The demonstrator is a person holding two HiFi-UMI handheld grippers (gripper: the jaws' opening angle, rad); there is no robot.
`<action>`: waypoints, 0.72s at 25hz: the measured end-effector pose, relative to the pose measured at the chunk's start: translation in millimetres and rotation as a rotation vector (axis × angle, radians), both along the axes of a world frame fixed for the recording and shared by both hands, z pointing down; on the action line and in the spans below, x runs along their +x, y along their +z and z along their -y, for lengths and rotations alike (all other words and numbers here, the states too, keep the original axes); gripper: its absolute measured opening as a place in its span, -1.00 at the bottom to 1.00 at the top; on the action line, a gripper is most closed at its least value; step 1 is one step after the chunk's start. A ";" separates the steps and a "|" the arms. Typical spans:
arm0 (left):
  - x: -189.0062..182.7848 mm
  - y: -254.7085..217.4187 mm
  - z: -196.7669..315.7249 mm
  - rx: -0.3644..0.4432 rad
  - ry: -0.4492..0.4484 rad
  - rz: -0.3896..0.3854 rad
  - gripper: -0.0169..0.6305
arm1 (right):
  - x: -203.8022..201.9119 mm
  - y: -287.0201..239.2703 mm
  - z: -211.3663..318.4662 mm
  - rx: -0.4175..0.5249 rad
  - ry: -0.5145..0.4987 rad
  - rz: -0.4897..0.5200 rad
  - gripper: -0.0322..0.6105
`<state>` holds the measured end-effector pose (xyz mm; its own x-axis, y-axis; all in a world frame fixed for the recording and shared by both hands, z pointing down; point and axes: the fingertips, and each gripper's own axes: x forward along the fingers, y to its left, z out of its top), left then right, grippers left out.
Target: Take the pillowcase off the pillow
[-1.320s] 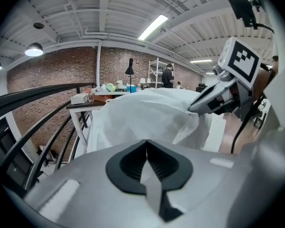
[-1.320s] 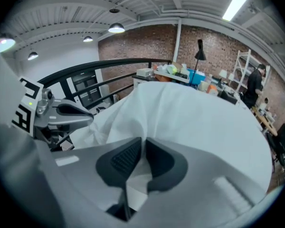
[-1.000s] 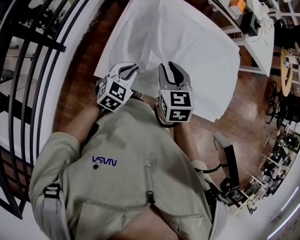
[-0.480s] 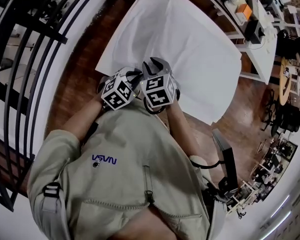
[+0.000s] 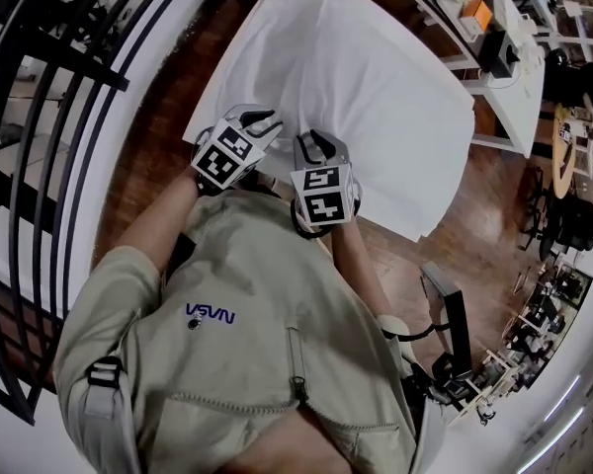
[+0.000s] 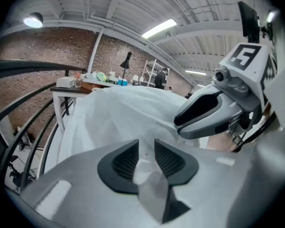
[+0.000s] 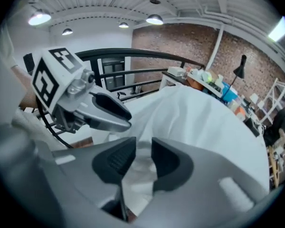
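A big white pillow in its white pillowcase [image 5: 376, 77] lies across a table in the head view. Both grippers sit side by side at its near edge. My left gripper [image 5: 262, 123] has just been opening its jaws; a fold of the pillowcase [image 6: 118, 113] still lies loosely between the pads of the left gripper [image 6: 146, 156]. My right gripper [image 5: 316, 146] is shut on a bunch of the pillowcase [image 7: 199, 122], which fills the gap in the right gripper [image 7: 143, 158]. Each gripper view shows the other gripper close beside it.
A black railing [image 5: 40, 117] curves along the left. White tables with clutter [image 5: 494, 47] stand at the upper right. Wooden floor [image 5: 168, 136] shows around the pillow's table, and a dark stand [image 5: 445, 314] is at the lower right.
Half a second ago the two grippers were pressed close together; they have drawn apart. The left one shifted up and left along the pillow's edge, and its jaws stand wider.
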<state>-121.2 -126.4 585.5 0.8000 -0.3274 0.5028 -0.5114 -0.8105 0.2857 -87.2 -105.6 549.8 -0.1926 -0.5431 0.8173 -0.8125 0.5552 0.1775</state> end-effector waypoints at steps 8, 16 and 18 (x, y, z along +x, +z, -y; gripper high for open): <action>11.7 20.5 -1.0 -0.102 0.109 0.010 -0.54 | -1.0 16.0 -35.0 -0.104 0.160 0.141 -0.53; 13.4 17.4 -31.8 -0.218 0.236 -0.025 -0.22 | -6.9 33.7 -42.3 -0.166 0.209 0.226 -0.53; 20.7 23.9 -29.8 -0.208 0.224 -0.006 -0.28 | -11.7 34.4 -40.1 -0.157 0.197 0.230 -0.55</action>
